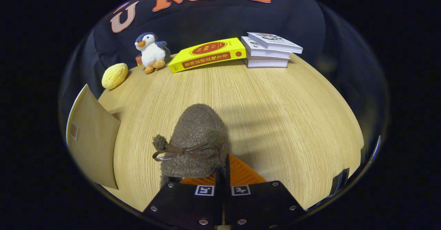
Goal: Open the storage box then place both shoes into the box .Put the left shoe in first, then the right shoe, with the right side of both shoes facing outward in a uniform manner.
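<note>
— Wooden table (275, 99), dark cloth wall behind. Shoe?
— Brown fuzzy shoe (196, 137), lower centre of frame, toe pointing away.
— Gripper (223, 169)?
— Fingers pressed together, pinching the shoe's rear edge.
— Box?
— Cardboard storage box (91, 143), flap at lower left.

One shoe (196, 140), one gripper (222, 168) with fingers closed together, four books (241, 50), one penguin plush (151, 52), one yellow bun (114, 75), one box flap (93, 137).

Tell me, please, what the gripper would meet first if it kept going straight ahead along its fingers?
The gripper, its fingers closed together on the heel edge of the brown fuzzy shoe, is already against it. Beyond the shoe lies bare table, then probably the yellow book, though depth is unclear.
</note>
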`<act>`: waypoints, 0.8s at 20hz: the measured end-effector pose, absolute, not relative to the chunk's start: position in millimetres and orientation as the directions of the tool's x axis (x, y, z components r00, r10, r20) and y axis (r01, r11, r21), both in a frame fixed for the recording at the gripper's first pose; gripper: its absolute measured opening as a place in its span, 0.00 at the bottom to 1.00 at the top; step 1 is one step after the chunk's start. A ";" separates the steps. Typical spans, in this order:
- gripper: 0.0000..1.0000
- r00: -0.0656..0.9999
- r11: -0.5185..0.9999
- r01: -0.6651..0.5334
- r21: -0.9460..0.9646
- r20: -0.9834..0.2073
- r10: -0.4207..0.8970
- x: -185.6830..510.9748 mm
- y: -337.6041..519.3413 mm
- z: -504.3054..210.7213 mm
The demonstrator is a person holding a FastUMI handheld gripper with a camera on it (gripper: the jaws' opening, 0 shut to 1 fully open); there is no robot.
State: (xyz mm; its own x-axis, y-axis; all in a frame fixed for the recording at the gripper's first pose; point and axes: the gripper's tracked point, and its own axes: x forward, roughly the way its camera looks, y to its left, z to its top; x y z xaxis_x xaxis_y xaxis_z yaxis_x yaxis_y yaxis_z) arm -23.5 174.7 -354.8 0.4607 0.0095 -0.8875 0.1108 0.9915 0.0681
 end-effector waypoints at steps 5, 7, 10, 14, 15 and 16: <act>0.04 0.501 0.985 0.160 0.064 -0.865 -0.025 -16.0 179.9 -303.0; 0.04 0.523 0.983 0.166 0.077 -0.852 -0.022 -8.4 189.9 -276.2; 0.04 0.545 0.981 0.171 0.091 -0.838 -0.017 0.7 208.0 -240.6; 0.03 0.556 0.979 0.161 0.121 -0.831 0.011 7.3 244.2 -198.5; 0.03 0.557 0.981 0.149 0.125 -0.831 0.021 8.6 254.0 -190.6; 0.03 0.559 0.983 0.135 0.125 -0.829 0.029 10.6 264.8 -183.3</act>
